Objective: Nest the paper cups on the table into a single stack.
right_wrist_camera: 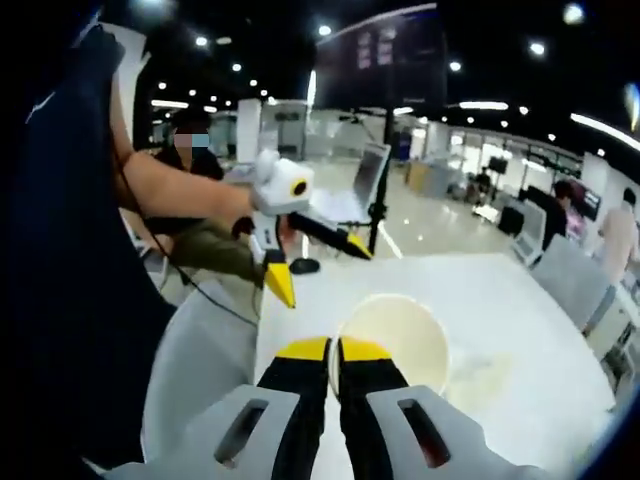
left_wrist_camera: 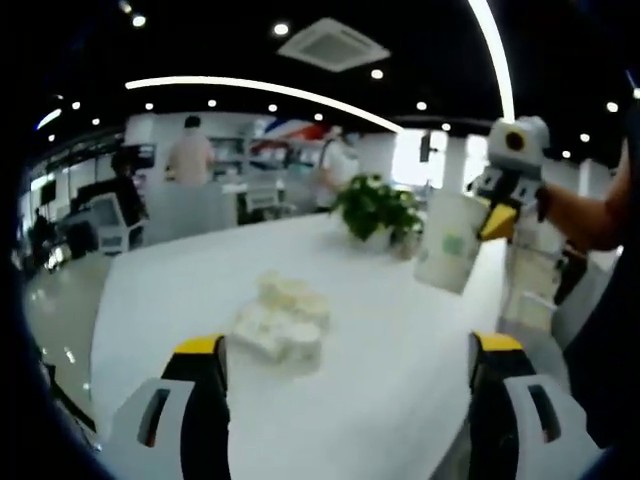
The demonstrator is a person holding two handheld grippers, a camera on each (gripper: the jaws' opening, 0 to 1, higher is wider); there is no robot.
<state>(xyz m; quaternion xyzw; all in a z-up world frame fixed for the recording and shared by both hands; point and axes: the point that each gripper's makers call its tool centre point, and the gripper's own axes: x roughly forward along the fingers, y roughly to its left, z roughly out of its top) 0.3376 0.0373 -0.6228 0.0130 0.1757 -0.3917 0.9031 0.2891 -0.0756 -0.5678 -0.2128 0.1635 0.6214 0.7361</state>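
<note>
Paper cup, judged light, thin-walled and easily crushed, is pinched at its near rim by the right gripper, jaws closed on the wall, and held above the white table. The left gripper stands wide open and empty, the cup far right of it, with a cluster of white items just beyond its jaws.

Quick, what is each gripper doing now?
Left gripper: open, holding nothing.
Right gripper: shut on the rim of a paper cup.
</note>
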